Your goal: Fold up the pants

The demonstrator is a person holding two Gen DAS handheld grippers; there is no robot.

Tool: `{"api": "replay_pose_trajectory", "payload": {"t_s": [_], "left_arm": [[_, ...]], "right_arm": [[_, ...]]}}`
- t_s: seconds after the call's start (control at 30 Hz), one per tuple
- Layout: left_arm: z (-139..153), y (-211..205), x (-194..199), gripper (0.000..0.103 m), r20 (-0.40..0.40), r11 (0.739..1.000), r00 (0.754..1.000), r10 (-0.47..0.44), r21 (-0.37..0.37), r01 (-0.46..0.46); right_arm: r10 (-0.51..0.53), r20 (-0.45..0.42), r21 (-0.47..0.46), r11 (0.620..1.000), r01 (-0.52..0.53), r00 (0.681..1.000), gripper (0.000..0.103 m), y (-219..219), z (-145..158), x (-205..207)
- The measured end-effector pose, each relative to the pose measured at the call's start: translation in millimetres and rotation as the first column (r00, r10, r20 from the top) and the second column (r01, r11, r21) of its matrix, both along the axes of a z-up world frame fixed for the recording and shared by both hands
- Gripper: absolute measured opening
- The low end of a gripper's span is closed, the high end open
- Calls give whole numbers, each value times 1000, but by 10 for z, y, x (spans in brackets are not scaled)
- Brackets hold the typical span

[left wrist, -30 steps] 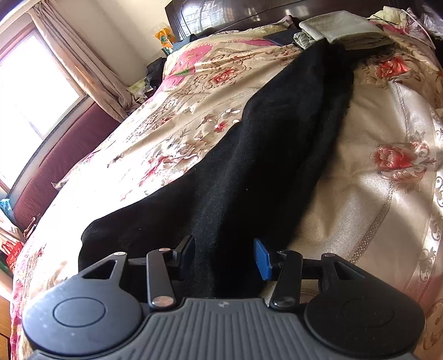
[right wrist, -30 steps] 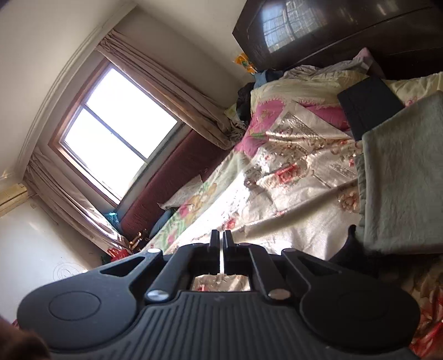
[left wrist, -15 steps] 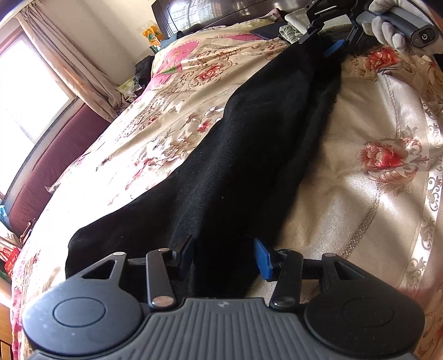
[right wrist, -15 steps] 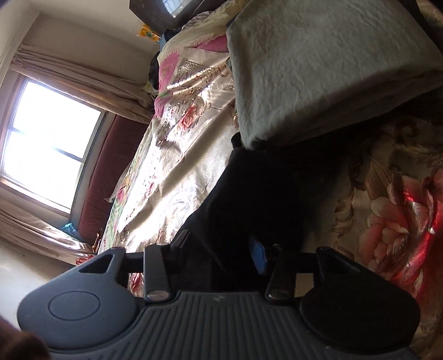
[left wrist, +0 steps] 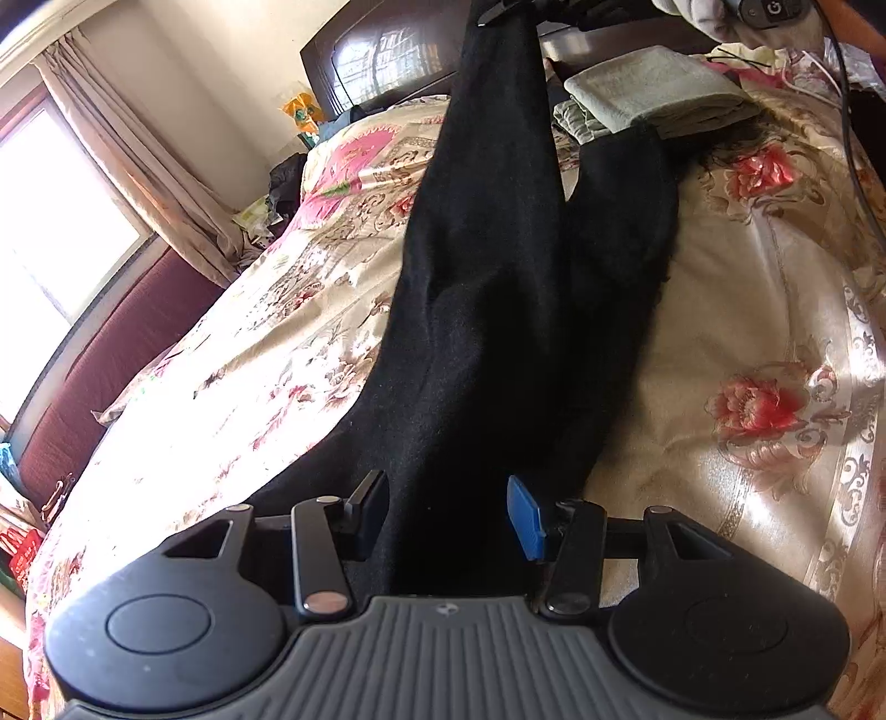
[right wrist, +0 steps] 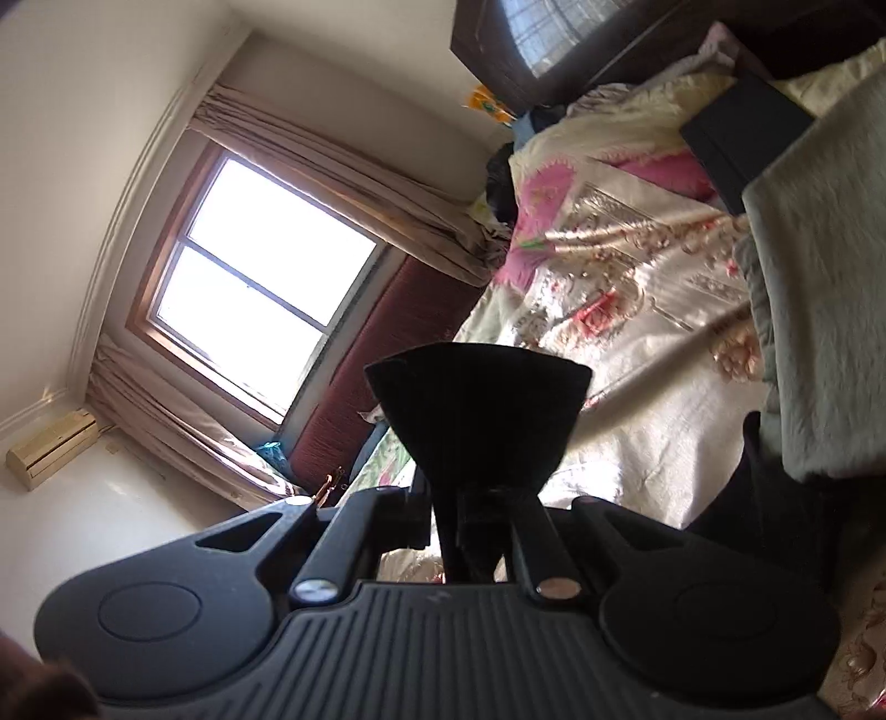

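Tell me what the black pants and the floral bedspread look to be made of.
The black pants: a soft, matte, slightly fuzzy fabric, perhaps fleece or brushed knit; they take sunlight with no sheen and drape limply from the right tool. The floral bedspread: a glossy woven cloth, probably satin or brocade; it glints in the sun and carries metallic-looking scrollwork.

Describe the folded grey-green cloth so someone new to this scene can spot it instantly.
Start at the floral bedspread and follow it up toward the dark wooden headboard. The folded grey-green cloth lies there on top of other folded fabric, just beyond the far end of the black pants. It is the only pale, plain, squarely folded piece; the bedspread is patterned and the pants are black.
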State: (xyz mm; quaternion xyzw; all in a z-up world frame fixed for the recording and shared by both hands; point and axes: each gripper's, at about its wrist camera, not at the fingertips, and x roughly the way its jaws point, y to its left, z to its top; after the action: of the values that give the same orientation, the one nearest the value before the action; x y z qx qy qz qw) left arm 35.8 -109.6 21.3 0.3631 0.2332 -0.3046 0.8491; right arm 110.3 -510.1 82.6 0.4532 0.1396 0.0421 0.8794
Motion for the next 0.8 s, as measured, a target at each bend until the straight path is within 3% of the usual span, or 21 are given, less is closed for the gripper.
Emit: {"api": "replay_pose_trajectory", "payload": {"t_s": [0.07,0.17,0.23,0.37,0.5,0.67,0.73,0.8], "left_arm": [[-29,0,0,63,-7,1000,1000,1,-2,-1],[-135,-8,-24,63,-16,1000,1000,-3,30,3],[-194,-15,-59,63,-19,998,1000,-14,54,15],[-242,-40,-79,63,-15,996,1000,-22,83,24],[-240,-58,-39,63,-22,997,1000,-19,80,21],[-260,-57,-25,65,-30,997,999,-20,73,23],[-281,-57,-26,65,-32,997,999,-20,75,22],[-283,-40,-38,66,-35,997,999,-17,71,20]], "right_arm": [[-60,-101,-55,997,55,993,10,-36,-146,-104],[-139,-316,-62,990,126,938,10,-207,-654,-143],[-155,-366,-55,988,144,918,10,-241,-894,-183],[-159,-360,-26,987,161,919,14,-279,-1033,-214],[-168,-356,-40,986,164,919,35,-252,-1008,-269],[-237,-296,-67,971,228,925,35,-269,-961,-552],[-208,-312,-63,978,198,927,44,-246,-1019,-547],[-197,-325,-83,980,180,925,59,-182,-1086,-493]]}}
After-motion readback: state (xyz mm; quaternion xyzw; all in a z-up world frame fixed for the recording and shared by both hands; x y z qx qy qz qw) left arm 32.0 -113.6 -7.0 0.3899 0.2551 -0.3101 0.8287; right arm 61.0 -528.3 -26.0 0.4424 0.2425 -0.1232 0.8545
